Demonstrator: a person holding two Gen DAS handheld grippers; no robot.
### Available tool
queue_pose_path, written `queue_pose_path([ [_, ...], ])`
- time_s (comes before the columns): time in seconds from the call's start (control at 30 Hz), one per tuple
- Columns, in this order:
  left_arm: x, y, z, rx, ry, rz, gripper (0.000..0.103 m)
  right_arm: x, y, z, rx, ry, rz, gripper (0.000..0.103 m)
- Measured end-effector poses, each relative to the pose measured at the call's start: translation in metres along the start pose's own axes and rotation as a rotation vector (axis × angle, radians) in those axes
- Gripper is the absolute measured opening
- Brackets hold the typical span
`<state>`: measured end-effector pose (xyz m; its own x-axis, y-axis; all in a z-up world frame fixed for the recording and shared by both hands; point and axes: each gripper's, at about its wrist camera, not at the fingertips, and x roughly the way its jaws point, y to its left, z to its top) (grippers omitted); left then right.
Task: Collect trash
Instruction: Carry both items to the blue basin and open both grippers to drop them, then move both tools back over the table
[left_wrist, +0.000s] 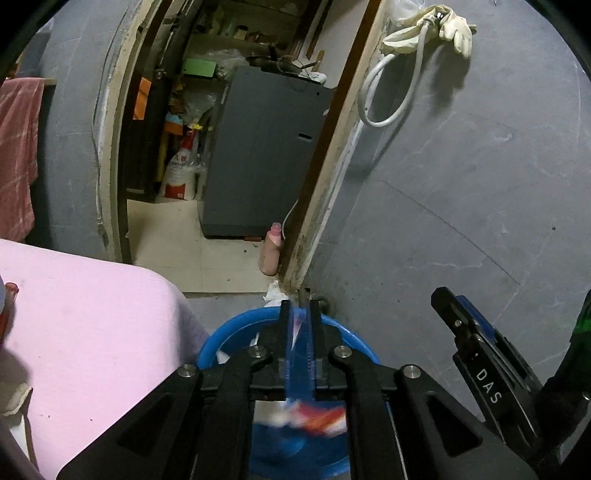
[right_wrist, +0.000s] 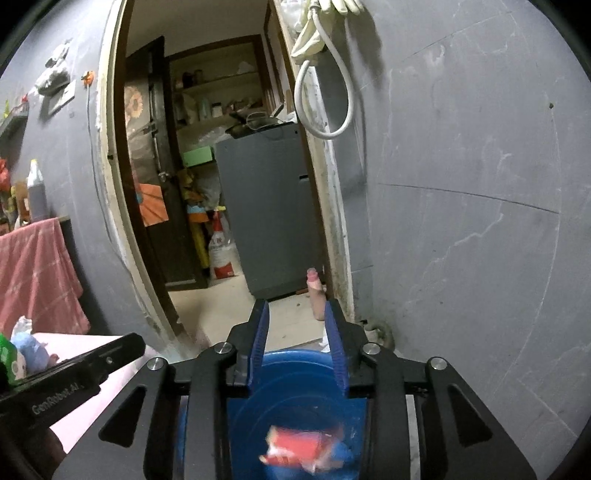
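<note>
A blue plastic basin (left_wrist: 229, 332) sits on the floor beside the wall, directly below both grippers; in the right wrist view the basin (right_wrist: 295, 360) fills the space under the fingers. A red, white and blue wrapper (left_wrist: 306, 417) shows blurred in mid-air over the basin, below the left gripper (left_wrist: 300, 304), whose blue pads stand a narrow gap apart and press on nothing. The right gripper (right_wrist: 296, 306) is open with nothing between its fingers, and a blurred red wrapper (right_wrist: 306, 448) is beneath it, inside the basin's outline. Each gripper appears at the edge of the other's view.
A pink-covered table (left_wrist: 92, 314) lies to the left, with a plush toy (right_wrist: 29, 347) on it. A doorway ahead holds a grey appliance (left_wrist: 258, 147) and a pink bottle (left_wrist: 271, 251) on the floor. Crumpled white paper (left_wrist: 275, 295) lies behind the basin. A hose and glove (left_wrist: 406, 44) hang on the grey wall.
</note>
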<state>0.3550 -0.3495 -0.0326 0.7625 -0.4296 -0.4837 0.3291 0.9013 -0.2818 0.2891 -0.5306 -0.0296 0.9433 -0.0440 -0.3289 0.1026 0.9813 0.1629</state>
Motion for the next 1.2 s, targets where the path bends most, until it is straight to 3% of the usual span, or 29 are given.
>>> queue_pose_path([
  [0.1, -0.009, 0.002, 0.003, -0.016, -0.029, -0.002, 0.026, -0.006, 0.000, 0.006, 0.001, -0.020, -0.005, 0.031],
  [0.23, -0.024, 0.003, 0.012, -0.010, -0.065, 0.007, 0.030, -0.019, 0.004, 0.014, -0.006, -0.058, -0.006, 0.039],
  [0.43, -0.066, 0.007, 0.024, 0.006, -0.159, 0.034, 0.055, -0.051, 0.018, 0.030, -0.030, -0.136, 0.004, 0.052],
  [0.5, -0.082, 0.011, 0.027, 0.015, -0.190, 0.051, 0.064, -0.064, 0.024, 0.033, -0.030, -0.162, 0.014, 0.059],
  [0.57, -0.098, 0.016, 0.029, 0.022, -0.216, 0.068, 0.071, -0.075, 0.030, 0.036, -0.026, -0.189, 0.024, 0.077],
  [0.7, -0.130, 0.032, 0.030, 0.024, -0.262, 0.106, 0.094, -0.098, 0.048, 0.040, -0.037, -0.227, 0.053, 0.084],
  [0.87, -0.166, 0.051, 0.025, 0.027, -0.304, 0.128, 0.095, -0.121, 0.071, 0.039, -0.041, -0.262, 0.086, 0.102],
  [1.2, -0.233, 0.089, 0.010, 0.046, -0.335, 0.189, 0.099, -0.160, 0.124, 0.026, -0.050, -0.290, 0.162, 0.103],
])
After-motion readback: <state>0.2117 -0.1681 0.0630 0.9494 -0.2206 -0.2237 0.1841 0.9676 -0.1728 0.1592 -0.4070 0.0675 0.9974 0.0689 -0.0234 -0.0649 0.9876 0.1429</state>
